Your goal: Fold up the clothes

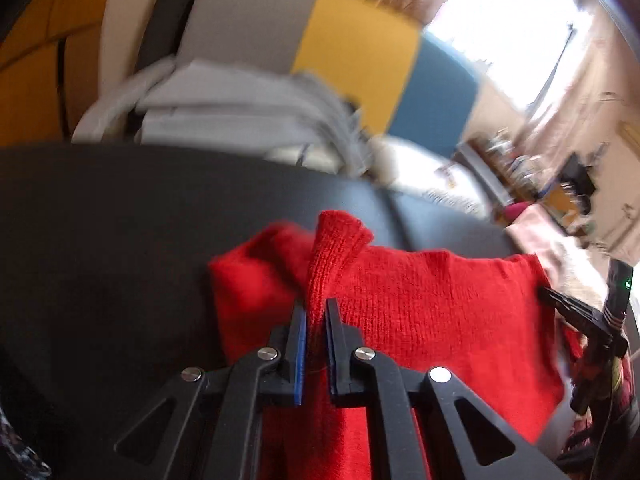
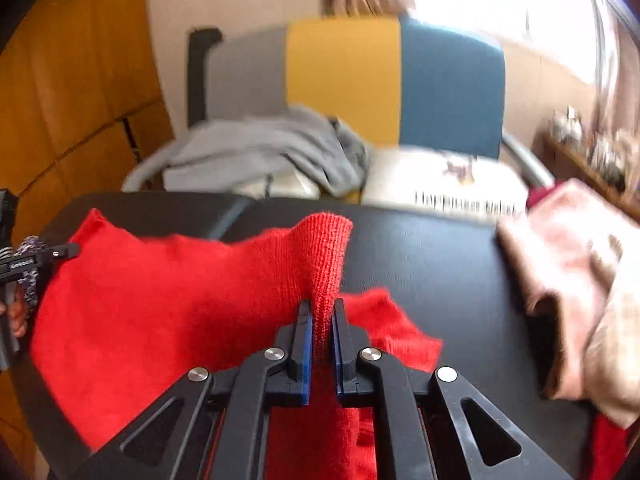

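A red sweater (image 1: 440, 304) is held up over the black table (image 1: 120, 220), a bunched edge clamped in each closed tong, left (image 1: 316, 312) and right (image 2: 322, 312). No finished fold is shown; a pink garment (image 2: 580, 280) lies right.

We see a bright red knitted sweater (image 2: 160, 300) with a fine ribbed weave on a matte black table (image 2: 420, 264). Our black gripper fingers (image 1: 340, 332) carry blue pads (image 2: 307, 344). Behind stands a chair (image 2: 344, 80) panelled grey, yellow and blue, with a pale grey garment (image 2: 260, 152). A pale pink cloth (image 2: 568, 264) lies alongside.
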Demonstrator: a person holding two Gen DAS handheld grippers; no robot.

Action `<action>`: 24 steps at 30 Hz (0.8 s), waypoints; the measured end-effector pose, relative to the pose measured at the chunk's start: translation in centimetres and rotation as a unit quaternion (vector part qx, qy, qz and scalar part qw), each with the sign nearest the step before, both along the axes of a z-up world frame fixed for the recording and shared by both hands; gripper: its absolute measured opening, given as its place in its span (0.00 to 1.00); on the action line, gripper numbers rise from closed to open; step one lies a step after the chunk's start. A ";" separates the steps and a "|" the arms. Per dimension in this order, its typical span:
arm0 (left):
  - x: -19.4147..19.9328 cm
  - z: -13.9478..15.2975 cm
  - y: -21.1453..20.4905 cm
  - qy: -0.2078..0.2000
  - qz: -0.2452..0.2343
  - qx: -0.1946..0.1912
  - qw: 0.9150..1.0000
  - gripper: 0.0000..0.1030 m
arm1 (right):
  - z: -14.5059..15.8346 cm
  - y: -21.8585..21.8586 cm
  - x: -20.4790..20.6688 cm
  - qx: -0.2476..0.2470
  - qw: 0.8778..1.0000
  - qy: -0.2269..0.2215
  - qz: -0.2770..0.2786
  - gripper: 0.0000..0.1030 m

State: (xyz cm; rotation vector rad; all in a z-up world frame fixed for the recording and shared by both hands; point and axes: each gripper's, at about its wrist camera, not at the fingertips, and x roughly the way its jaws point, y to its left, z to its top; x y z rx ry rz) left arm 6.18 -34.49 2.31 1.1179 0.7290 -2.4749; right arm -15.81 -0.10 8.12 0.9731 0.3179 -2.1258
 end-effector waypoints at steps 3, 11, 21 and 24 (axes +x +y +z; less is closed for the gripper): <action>0.1 -1.5 -0.1 -0.006 0.013 0.002 1.000 0.07 | -4.2 0.6 -1.9 -0.004 0.997 -0.065 -0.029 0.08; 2.7 1.6 0.3 0.020 0.077 -0.029 0.996 0.17 | -3.6 2.0 -1.5 -0.041 0.995 -0.079 -0.032 0.14; 2.2 1.1 8.4 -0.001 -0.021 -0.110 0.994 0.19 | -2.0 2.5 3.4 -0.035 0.997 -0.065 0.032 0.25; 3.3 -2.0 8.6 -0.033 -0.023 -0.098 0.994 0.11 | -3.0 2.6 5.0 -0.017 0.994 -0.091 0.058 0.30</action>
